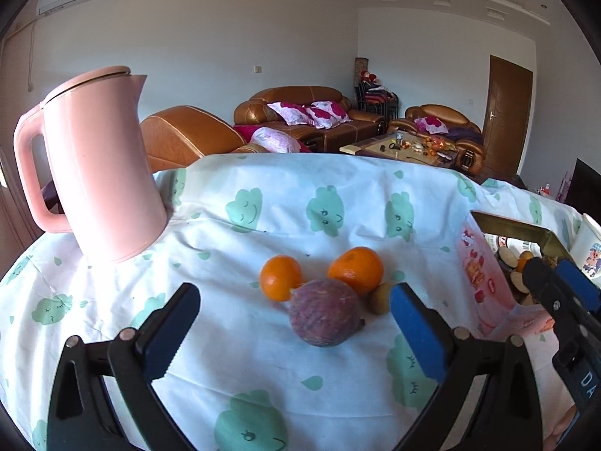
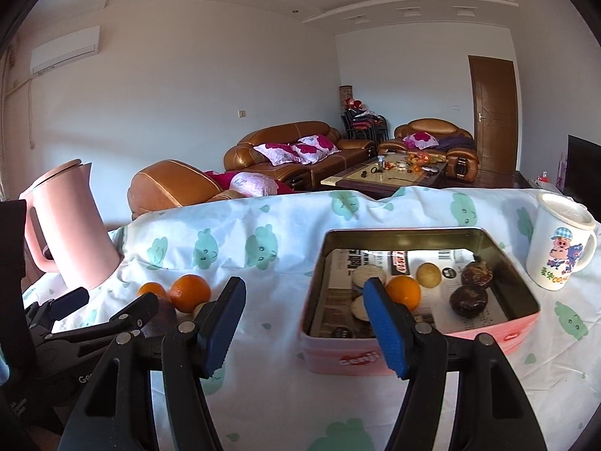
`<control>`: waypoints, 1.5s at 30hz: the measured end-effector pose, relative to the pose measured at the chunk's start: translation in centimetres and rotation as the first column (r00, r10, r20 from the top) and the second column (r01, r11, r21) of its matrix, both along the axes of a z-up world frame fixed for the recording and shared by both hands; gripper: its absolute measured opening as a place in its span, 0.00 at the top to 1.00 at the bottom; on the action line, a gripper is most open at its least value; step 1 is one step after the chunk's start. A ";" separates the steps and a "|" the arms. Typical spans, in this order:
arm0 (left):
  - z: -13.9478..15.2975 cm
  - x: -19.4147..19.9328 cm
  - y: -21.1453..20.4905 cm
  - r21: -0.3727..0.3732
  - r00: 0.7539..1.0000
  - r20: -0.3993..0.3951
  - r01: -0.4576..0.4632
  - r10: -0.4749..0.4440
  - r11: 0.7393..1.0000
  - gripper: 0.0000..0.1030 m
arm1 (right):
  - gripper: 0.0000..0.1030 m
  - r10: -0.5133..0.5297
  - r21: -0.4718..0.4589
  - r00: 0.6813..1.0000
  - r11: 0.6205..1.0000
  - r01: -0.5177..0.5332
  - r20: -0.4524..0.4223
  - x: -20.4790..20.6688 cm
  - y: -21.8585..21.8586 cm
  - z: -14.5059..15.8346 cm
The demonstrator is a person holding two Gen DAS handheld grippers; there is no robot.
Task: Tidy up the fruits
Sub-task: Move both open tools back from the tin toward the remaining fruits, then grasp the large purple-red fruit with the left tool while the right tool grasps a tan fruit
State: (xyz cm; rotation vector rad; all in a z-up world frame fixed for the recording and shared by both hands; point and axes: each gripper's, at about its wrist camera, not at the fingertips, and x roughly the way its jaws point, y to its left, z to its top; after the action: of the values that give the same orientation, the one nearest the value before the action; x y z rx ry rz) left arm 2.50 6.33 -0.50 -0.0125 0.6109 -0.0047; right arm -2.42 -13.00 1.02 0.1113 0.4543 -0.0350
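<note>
In the left wrist view my left gripper (image 1: 293,323) is open and empty, its fingers either side of a purple passion fruit (image 1: 325,312) on the cloth. Behind it lie two oranges (image 1: 281,277) (image 1: 356,270) and a small yellow-green fruit (image 1: 379,297). In the right wrist view my right gripper (image 2: 304,323) is open and empty, just in front of the pink tin box (image 2: 424,349). The box holds an orange (image 2: 405,291), a yellow fruit (image 2: 428,274), two dark fruits (image 2: 469,300) and pale round pieces (image 2: 366,274). The left gripper (image 2: 109,302) also shows at the left.
A pink kettle (image 1: 101,165) stands at the table's back left. A white cartoon mug (image 2: 561,242) stands right of the box. The table wears a white cloth (image 1: 240,368) with green cloud prints. Sofas and a coffee table are beyond the far edge.
</note>
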 end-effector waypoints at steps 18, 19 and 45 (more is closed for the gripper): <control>-1.1 1.9 2.8 -0.120 0.985 -0.127 0.099 -0.114 0.988 0.23 | 0.35 0.041 0.116 0.994 0.993 -0.029 -0.099 1.6 1.9 -1.2; -1.3 2.0 1.9 -0.103 0.982 -0.135 0.119 -0.133 0.987 0.23 | 0.35 0.045 0.129 0.993 0.991 -0.030 -0.111 1.8 1.8 -1.4; 0.9 2.1 6.5 -0.120 0.995 -0.062 -0.084 0.077 0.989 0.49 | 0.35 0.230 0.059 0.939 0.973 -0.223 -0.254 5.3 5.6 -2.5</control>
State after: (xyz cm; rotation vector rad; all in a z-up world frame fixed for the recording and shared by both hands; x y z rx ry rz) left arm 4.62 12.84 0.38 -0.1562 0.6665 0.0366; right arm 2.89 -7.41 -1.51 0.0824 0.7276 0.1864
